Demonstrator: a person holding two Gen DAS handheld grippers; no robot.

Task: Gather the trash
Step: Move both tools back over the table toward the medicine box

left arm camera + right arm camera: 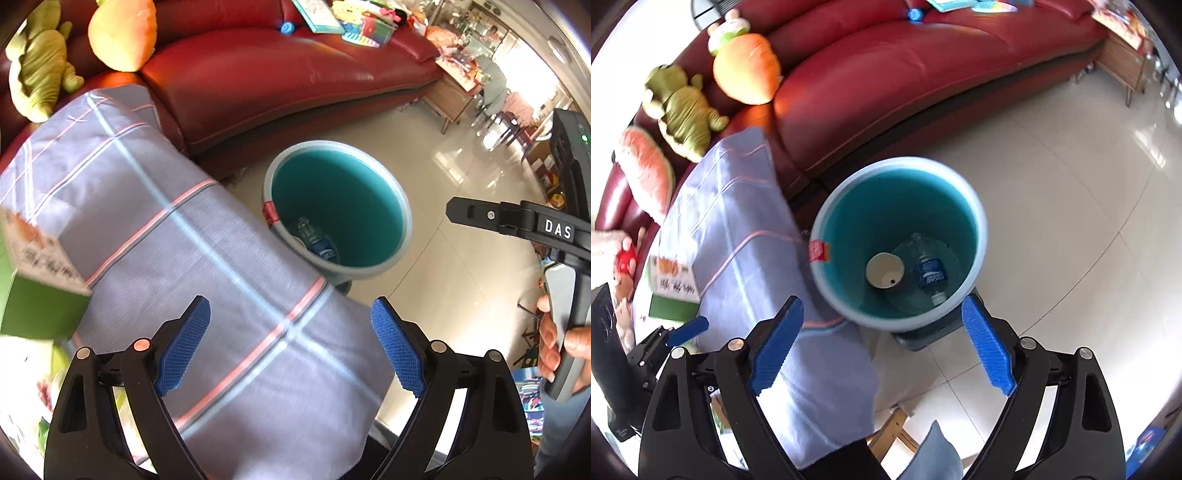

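A teal bin [886, 206] stands on the tiled floor beside a cloth-covered table. At its bottom lie a clear plastic bottle [929, 271] with a blue label and a pale cup [884, 271]. My right gripper [882, 306] hangs open above the bin's near rim, with nothing between its blue pads. My left gripper [290, 310] is open and empty over the checked cloth [184, 221], left of the bin [369, 177], where the bottle [317, 240] shows. A green and white carton [40, 310] sits on the table at the left.
A red leather sofa [923, 74] curves behind the bin and carries plush toys [683, 110] and books. The carton [674, 295] lies near the table's left side. A hand [554, 343] holds the right gripper's handle. Glossy floor [1071, 221] spreads to the right.
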